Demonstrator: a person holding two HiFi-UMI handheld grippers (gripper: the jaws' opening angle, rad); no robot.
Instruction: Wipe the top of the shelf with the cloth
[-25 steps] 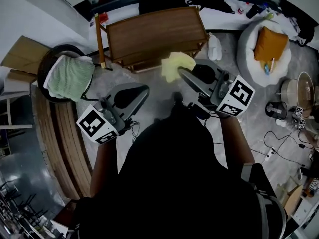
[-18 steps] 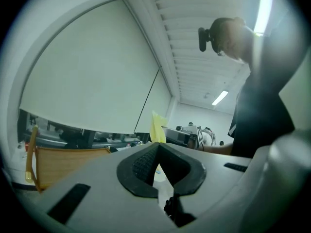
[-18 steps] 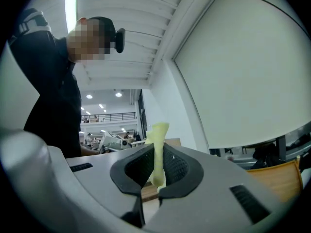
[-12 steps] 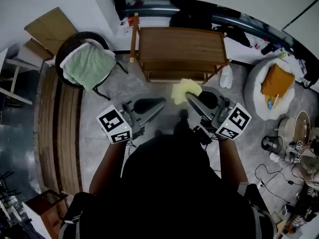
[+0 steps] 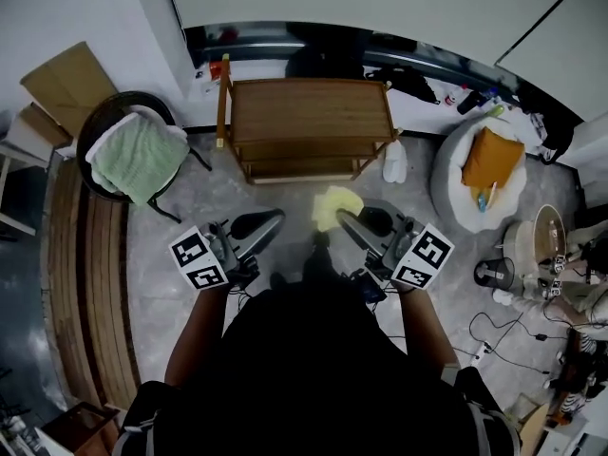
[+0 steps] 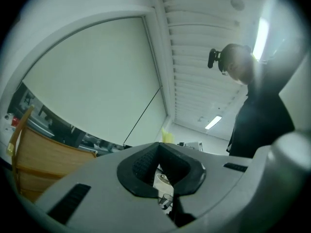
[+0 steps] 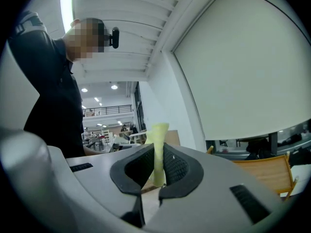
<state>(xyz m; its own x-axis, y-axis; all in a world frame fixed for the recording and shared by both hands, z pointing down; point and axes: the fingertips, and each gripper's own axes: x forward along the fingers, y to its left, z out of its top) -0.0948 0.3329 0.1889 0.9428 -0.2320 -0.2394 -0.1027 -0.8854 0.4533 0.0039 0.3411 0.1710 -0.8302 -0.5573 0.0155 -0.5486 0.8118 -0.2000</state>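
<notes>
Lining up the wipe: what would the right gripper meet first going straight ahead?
Probably only the white wall: the right gripper, holding the cloth, tilts upward; the shelf lies low right.

Head view: near edge of cloth (image 5: 332, 202) hidden under right gripper (image 5: 342, 221). Right gripper view: only a thin cloth strip shows between the jaws. Shelf (image 5: 309, 112) lower tiers mostly covered by its top. Small items (image 5: 554, 266) at right edge too small to identify.
</notes>
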